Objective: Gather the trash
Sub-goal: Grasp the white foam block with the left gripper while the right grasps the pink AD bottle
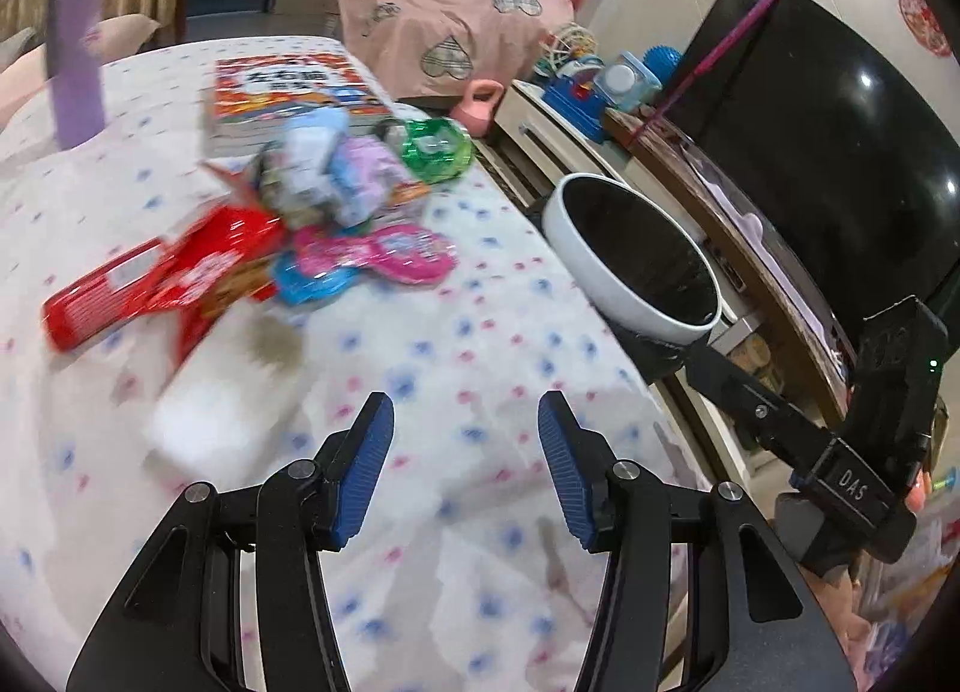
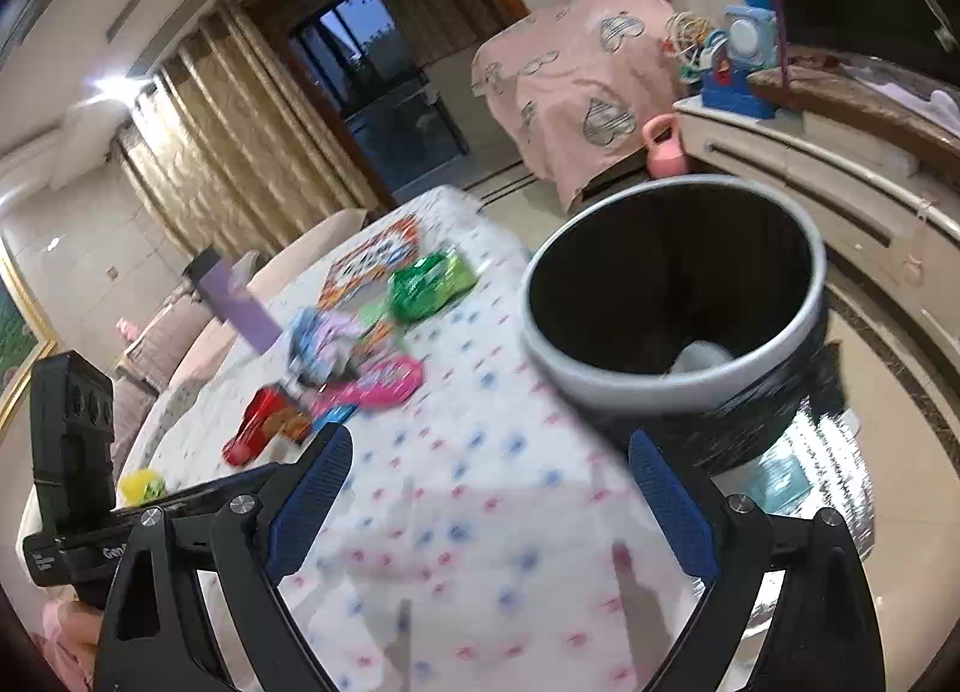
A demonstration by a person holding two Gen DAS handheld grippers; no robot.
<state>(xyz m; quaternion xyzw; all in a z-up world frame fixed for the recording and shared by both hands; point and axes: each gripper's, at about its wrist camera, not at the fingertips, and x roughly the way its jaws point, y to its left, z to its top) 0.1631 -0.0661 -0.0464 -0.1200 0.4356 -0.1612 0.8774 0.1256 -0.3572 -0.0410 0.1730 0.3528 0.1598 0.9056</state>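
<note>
Spread over a dotted tablecloth (image 1: 480,332), the wrappers (image 1: 336,224) lie ahead-left of the left gripper (image 1: 465,464) (nearer, jaws parted, empty); the right gripper (image 2: 489,506), wide open, faces the bin (image 2: 672,296).

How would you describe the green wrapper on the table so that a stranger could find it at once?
Start at the table with the white, dot-patterned cloth. Near its far edge lies a colourful book, with a heap of wrappers beside it. The shiny green crinkled foil wrapper sits at the heap's far end, next to the book on the side toward the white-rimmed black bin; it is the only green piece there.
</note>
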